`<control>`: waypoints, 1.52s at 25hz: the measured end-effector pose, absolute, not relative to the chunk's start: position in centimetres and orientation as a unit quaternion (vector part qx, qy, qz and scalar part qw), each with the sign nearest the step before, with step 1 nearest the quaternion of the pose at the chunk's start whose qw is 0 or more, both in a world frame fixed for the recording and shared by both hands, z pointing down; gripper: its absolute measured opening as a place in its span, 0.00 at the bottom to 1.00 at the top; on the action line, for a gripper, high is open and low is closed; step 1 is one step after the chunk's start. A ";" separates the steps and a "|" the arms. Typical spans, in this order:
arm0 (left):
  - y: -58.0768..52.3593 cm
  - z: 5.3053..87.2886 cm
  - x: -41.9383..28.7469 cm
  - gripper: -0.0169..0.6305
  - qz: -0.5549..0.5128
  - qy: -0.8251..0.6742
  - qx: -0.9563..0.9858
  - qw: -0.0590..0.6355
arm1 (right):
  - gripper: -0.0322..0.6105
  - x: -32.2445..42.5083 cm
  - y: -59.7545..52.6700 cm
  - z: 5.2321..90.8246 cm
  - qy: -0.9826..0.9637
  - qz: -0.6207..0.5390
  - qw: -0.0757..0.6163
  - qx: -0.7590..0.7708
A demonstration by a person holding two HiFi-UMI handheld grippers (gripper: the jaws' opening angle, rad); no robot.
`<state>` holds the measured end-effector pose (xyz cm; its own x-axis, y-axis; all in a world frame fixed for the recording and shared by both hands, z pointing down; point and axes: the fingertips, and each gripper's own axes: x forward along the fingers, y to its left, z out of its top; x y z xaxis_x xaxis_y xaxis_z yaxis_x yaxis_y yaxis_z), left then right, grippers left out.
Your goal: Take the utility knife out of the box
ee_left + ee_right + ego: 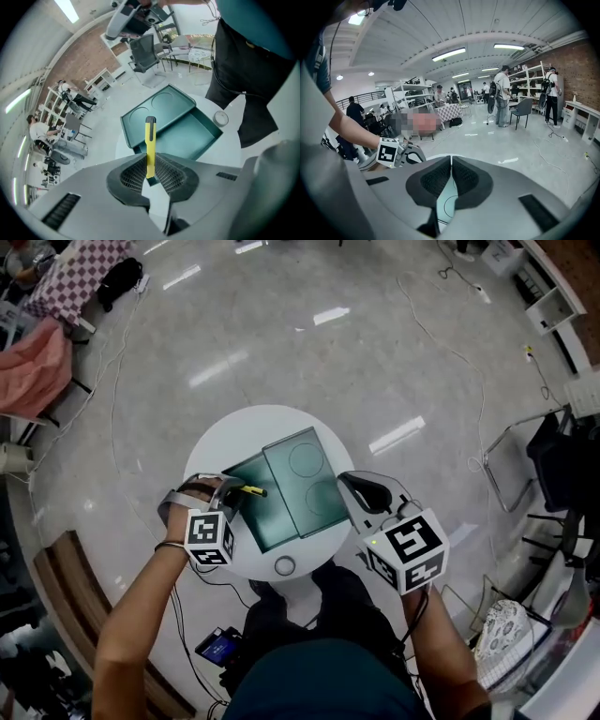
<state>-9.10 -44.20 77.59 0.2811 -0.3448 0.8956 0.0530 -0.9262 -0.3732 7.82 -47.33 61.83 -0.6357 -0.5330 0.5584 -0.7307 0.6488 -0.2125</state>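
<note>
Your left tool [150, 165] clamps the slim yellow plastic utility knife [150, 140] above the open dark-green box [206, 127], apparently to clear its walls, while your right tool [451, 161] is closed and empty.

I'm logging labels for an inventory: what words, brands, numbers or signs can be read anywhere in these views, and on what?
No readable words or numbers in any view.
Left marker cube and right marker cube: black-and-white square patterns only, no letters.
Utility knife: no print readable on its yellow body.
Box lid: two circles, no words.
Blue screen on the floor: too small to read.
</note>
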 end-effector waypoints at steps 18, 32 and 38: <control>-37.9 56.8 -14.4 0.13 -0.398 0.323 -0.857 0.053 | 0.11 -1.4 -41.0 50.2 -0.902 0.159 0.216 0.338; -30.9 44.0 -17.8 0.13 -0.240 0.414 -0.878 -0.015 | 0.11 -4.8 -34.4 41.3 -0.930 0.068 0.186 0.311; -27.9 39.9 -19.6 0.13 -0.178 0.431 -0.884 -0.033 | 0.11 -6.7 -31.9 38.4 -0.937 0.043 0.176 0.299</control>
<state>-19.58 -27.94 39.94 0.5648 -0.7508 0.3425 -0.7741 -0.6258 -0.0953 -6.73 -31.89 38.36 -0.7597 -0.5443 0.3559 -0.5749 0.8179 0.0237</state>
